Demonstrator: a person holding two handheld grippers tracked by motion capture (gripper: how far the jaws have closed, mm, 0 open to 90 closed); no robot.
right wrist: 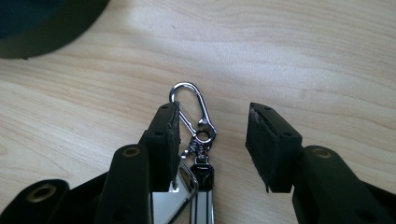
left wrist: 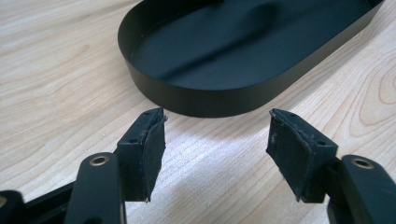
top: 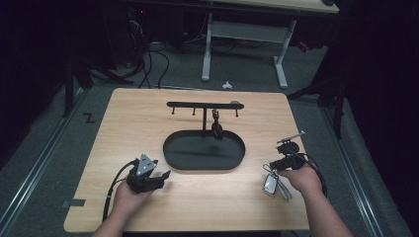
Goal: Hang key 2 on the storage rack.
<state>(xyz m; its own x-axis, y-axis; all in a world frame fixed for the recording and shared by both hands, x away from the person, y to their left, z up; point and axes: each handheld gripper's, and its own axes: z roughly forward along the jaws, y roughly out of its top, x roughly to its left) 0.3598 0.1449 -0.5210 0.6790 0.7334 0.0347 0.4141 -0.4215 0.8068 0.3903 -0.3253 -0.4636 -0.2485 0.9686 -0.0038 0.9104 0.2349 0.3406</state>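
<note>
A keychain (right wrist: 204, 170) with a silver carabiner, a black strap and a shiny metal tag lies flat on the wooden table (top: 148, 118). My right gripper (right wrist: 212, 128) stands open over it: the carabiner lies between the jaws, close beside the left pad (right wrist: 169, 140) and well apart from the right pad. From above, the right gripper (top: 271, 169) is at the table's right with the keychain (top: 271, 183) just below it. My left gripper (top: 163, 176) rests at the lower left; in its own view the left gripper (left wrist: 217, 135) is open with nothing between its pads.
A black oval tray (top: 170, 155) sits mid-table, its wall (left wrist: 210, 95) just ahead of the left gripper. Behind it stands a black hook rack (top: 204, 104) with a dark key fob (top: 217, 129) hanging from one hook. Bare wood surrounds both hands.
</note>
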